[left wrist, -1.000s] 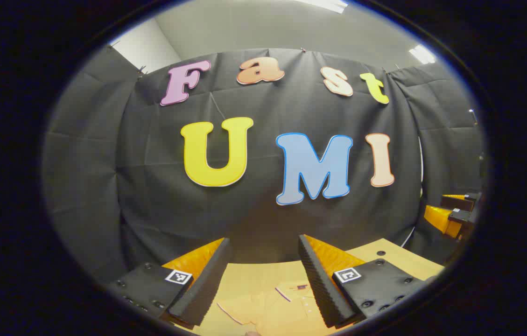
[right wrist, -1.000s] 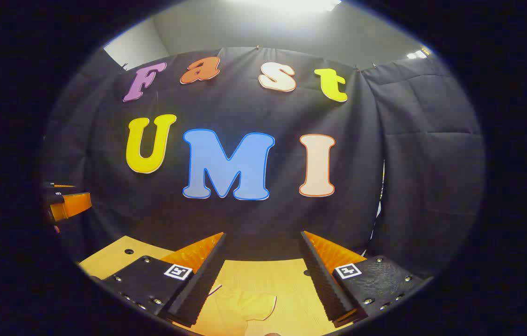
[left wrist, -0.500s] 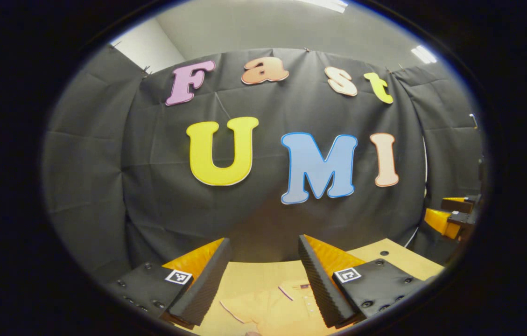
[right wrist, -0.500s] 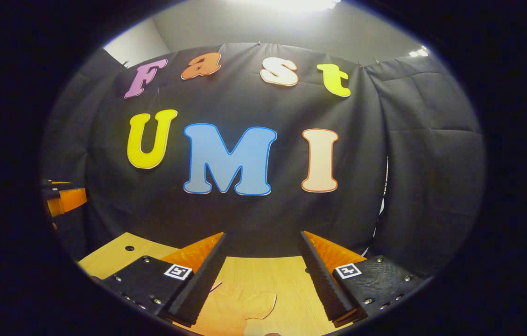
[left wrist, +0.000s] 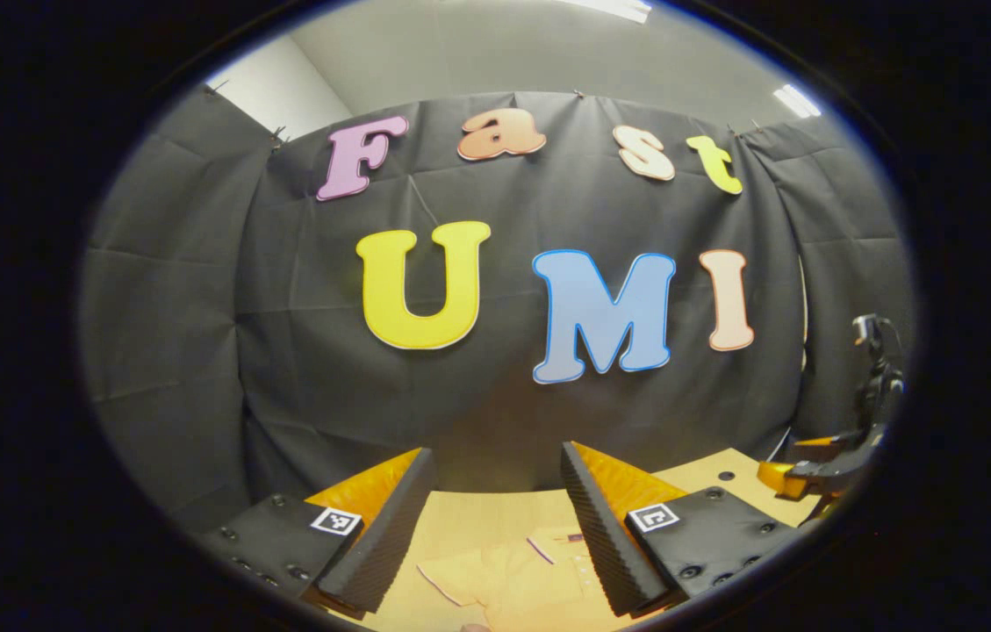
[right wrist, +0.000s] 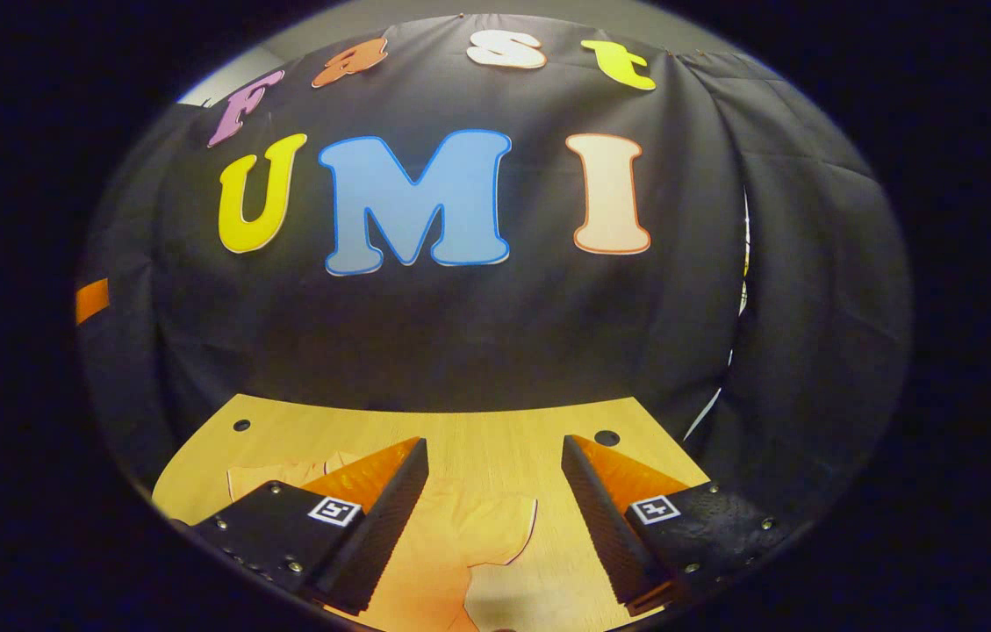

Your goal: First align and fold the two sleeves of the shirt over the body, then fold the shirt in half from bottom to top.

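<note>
An orange short-sleeved shirt [left wrist: 517,575] lies flat on the wooden table [left wrist: 477,518]. In the left gripper view its collar and one sleeve show between the fingers of my left gripper [left wrist: 495,461], which hangs open above it. In the right gripper view my right gripper [right wrist: 495,448] is open over the shirt's other sleeve [right wrist: 469,527], tilted down toward the table [right wrist: 495,430]. Neither gripper holds anything. The right gripper [left wrist: 820,465] also appears at the right edge of the left gripper view, low over the table.
The black cloth wall closes off the table's far edge in both views. Small round holes [right wrist: 606,437] mark the table's far corners. Bare wood lies to the right of the sleeve in the right gripper view.
My right gripper has dipped and pitched down toward the table, so more tabletop and sleeve show. In the left gripper view it dropped lower at the right edge. The left gripper barely moved.
</note>
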